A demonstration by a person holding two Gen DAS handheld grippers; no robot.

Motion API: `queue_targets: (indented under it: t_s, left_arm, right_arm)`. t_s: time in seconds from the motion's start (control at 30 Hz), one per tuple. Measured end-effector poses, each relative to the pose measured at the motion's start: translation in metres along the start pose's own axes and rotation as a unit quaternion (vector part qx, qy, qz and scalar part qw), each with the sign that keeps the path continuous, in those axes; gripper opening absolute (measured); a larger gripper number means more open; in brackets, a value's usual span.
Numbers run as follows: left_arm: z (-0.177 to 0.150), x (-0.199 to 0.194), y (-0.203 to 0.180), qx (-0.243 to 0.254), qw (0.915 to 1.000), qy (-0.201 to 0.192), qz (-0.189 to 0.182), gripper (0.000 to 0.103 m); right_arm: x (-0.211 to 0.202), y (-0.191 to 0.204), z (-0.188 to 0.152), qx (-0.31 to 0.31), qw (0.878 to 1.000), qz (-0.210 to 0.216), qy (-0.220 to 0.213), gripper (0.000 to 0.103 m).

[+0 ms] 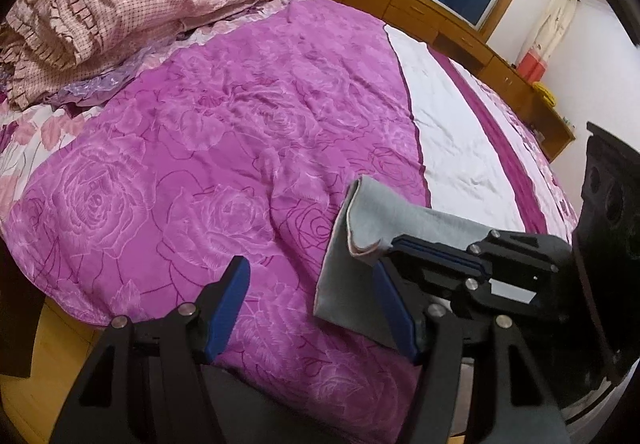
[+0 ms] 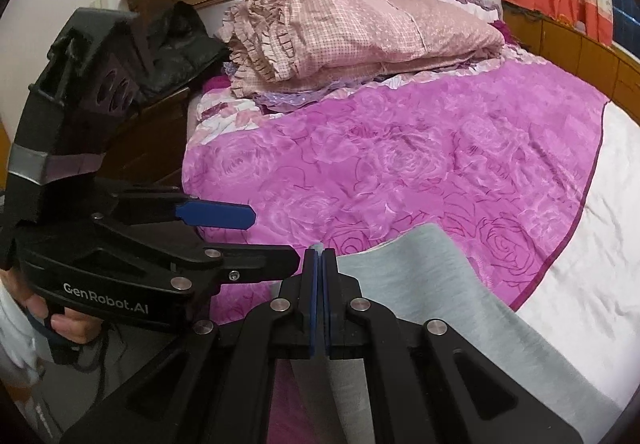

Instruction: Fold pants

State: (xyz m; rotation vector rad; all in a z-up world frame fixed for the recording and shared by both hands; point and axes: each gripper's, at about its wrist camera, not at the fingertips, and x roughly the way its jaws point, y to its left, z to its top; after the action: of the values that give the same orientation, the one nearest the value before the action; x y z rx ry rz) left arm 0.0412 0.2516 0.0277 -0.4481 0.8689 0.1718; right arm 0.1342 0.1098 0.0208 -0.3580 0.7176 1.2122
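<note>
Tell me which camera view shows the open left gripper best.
The left wrist view: the left gripper shows both blue fingers spread wide, empty, beside the grey pants. The right wrist view sees it side-on, one finger partly hidden.

Both tools are matte black plastic. The left gripper (image 1: 310, 308) carries blue pads on its fingers (image 1: 224, 308), and round silver pivot pins stud its forked linkage arms at about 7 o'clock and 5 o'clock in its own camera. The right gripper (image 2: 320, 298) has the same blue pads and silver pins. In the right camera, white "GenRobot.AI" lettering runs along the left tool's body, with grey tape on its mount at 9 o'clock. The person's hand (image 2: 60, 318) shows bare skin beside a pale sleeve.
</note>
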Motion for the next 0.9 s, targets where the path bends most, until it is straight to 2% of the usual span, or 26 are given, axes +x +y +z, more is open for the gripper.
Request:
queue_targets:
  t_s: [0.1, 0.2, 0.27, 0.57, 0.73, 0.8, 0.87, 0.9]
  left_arm:
    - [-0.001, -0.002, 0.003, -0.007, 1.0, -0.002, -0.007, 0.068]
    - [-0.001, -0.002, 0.005, -0.012, 0.9999, -0.002, 0.006, 0.068]
    - [-0.001, -0.003, 0.005, -0.013, 0.9999, -0.002, -0.003, 0.068]
    - [-0.002, -0.002, -0.001, 0.001, 1.0, -0.003, -0.005, 0.068]
    - [-0.002, -0.005, 0.0, -0.002, 0.9999, -0.01, -0.008, 0.068]
    - [-0.002, -0.011, -0.004, 0.006, 0.9997, -0.025, -0.004, 0.069]
    - [-0.002, -0.018, -0.011, 0.022, 0.999, -0.04, 0.003, 0.069]
    - [-0.001, -0.021, -0.014, 0.029, 0.9986, -0.044, 0.006, 0.069]
  right_arm:
    - [0.004, 0.001, -0.001, 0.003, 1.0, 0.008, 0.006, 0.0]
    - [0.011, 0.007, -0.005, -0.005, 1.0, 0.007, 0.017, 0.0]
    - [0.015, 0.008, -0.007, -0.004, 1.0, 0.01, 0.02, 0.0]
    - [0.044, 0.021, -0.018, -0.017, 0.999, 0.019, 0.042, 0.0]
    - [0.04, 0.014, -0.018, 0.005, 0.999, 0.018, 0.03, 0.0]
    - [0.037, 0.009, -0.014, 0.021, 0.999, 0.022, 0.03, 0.006]
    - [0.028, 0.004, -0.01, 0.034, 0.999, 0.016, 0.027, 0.023]
    - [0.022, 0.001, -0.009, 0.038, 0.999, 0.016, 0.025, 0.025]
